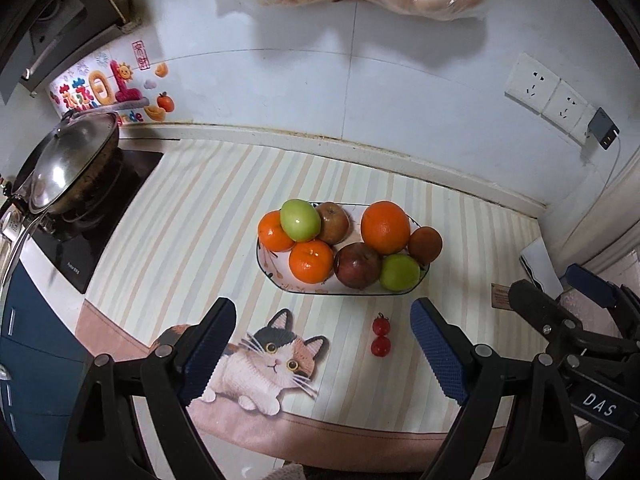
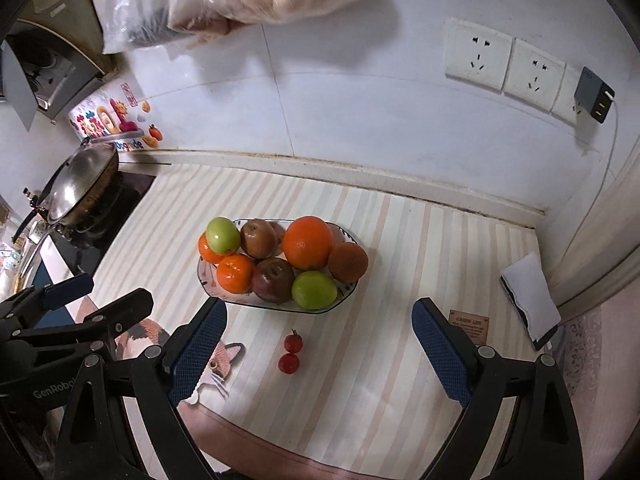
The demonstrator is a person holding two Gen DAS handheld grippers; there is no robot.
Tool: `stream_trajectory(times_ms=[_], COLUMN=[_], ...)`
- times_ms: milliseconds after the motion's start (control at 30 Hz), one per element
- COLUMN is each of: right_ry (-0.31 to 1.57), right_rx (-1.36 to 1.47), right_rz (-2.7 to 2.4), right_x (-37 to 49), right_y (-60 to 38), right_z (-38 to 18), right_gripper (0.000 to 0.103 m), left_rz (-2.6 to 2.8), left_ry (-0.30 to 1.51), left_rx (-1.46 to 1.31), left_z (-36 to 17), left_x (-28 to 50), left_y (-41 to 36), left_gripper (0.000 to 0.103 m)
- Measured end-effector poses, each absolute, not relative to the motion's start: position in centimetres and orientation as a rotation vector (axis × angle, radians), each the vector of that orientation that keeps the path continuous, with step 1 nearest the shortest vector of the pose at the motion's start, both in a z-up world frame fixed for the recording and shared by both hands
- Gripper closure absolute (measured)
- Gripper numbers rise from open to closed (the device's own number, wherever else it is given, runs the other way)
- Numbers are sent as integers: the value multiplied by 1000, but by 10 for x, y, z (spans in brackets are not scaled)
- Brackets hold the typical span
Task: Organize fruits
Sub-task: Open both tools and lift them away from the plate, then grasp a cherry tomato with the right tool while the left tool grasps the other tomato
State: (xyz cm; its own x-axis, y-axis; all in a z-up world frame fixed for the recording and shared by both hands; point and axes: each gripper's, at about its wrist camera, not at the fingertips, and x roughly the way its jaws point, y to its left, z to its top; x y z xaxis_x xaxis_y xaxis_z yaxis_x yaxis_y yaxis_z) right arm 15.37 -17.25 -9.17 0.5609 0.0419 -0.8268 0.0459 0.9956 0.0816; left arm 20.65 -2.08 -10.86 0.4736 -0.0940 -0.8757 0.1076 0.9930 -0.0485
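Note:
An oval patterned plate (image 1: 267, 261) (image 2: 206, 280) on the striped mat holds several fruits: oranges (image 1: 385, 227) (image 2: 308, 243), green apples (image 1: 300, 219) (image 2: 314, 289), dark red apples (image 1: 357, 265) (image 2: 273, 279) and a brown fruit (image 1: 425, 245) (image 2: 348, 262). Two cherry tomatoes (image 1: 381, 335) (image 2: 291, 354) lie on the mat in front of the plate. My left gripper (image 1: 324, 348) is open and empty above the mat, left of the tomatoes. My right gripper (image 2: 320, 348) is open and empty, the tomatoes just left of midway between its fingers.
A lidded wok (image 1: 66, 168) (image 2: 78, 188) sits on the stove at the left. Wall sockets (image 1: 548, 94) (image 2: 504, 64) with a plugged charger are at the back right. A phone-like object (image 2: 528, 300) lies at the right edge. Bags hang above.

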Motion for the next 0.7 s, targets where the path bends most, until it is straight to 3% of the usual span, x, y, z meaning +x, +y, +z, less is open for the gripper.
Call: stream_trajectory(times_ms=[400,700], right_ry=[955,1130], right_rx=[132,143], right_rz=[32,30], right_x=[135,166], right_y=[-173,-169], right_z=[-81,-168], right_gripper=[7,7], left_rz=[-58,-10], left_ry=[1027,1144], left_rx=[17,44], left_z=[-103,-168], left_x=[186,204], left_y=[-14,-6], left_gripper=[14,14])
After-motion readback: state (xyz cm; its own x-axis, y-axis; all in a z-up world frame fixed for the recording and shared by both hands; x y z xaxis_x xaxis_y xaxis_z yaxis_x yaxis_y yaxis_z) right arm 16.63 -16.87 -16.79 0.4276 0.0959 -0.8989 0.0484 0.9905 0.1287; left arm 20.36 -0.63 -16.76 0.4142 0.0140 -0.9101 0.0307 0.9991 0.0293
